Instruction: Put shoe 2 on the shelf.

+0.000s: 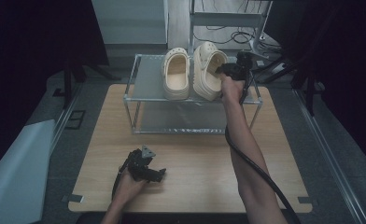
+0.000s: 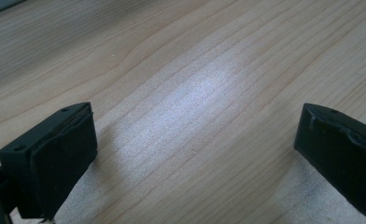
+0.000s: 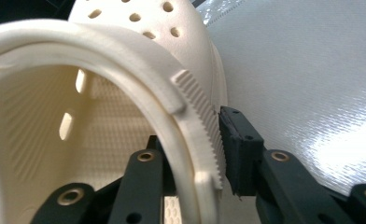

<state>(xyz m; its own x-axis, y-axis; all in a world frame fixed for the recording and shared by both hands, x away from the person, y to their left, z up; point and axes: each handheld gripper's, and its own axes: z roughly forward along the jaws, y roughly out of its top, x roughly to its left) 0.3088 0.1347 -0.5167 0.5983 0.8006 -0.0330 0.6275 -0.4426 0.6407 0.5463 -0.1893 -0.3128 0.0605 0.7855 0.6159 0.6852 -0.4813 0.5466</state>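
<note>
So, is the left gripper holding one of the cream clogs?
No, the left gripper rests on the wooden table with open jaws and nothing between them, while both clogs stand on the metal rack.

Dim room with dark edges around the lit table (image 1: pixel 190 154), a glare patch on its wood up close, nearest parts blurred

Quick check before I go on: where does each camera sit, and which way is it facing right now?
High view: above the near table edge, looking forward and down at the rack; both forearms show.
Left gripper view: on the left gripper, facing bare table; open jaws.
Right gripper view: on the right gripper, jaws astride the right clog wall.
Shared: that clog and gripper appear in high view too.
</note>
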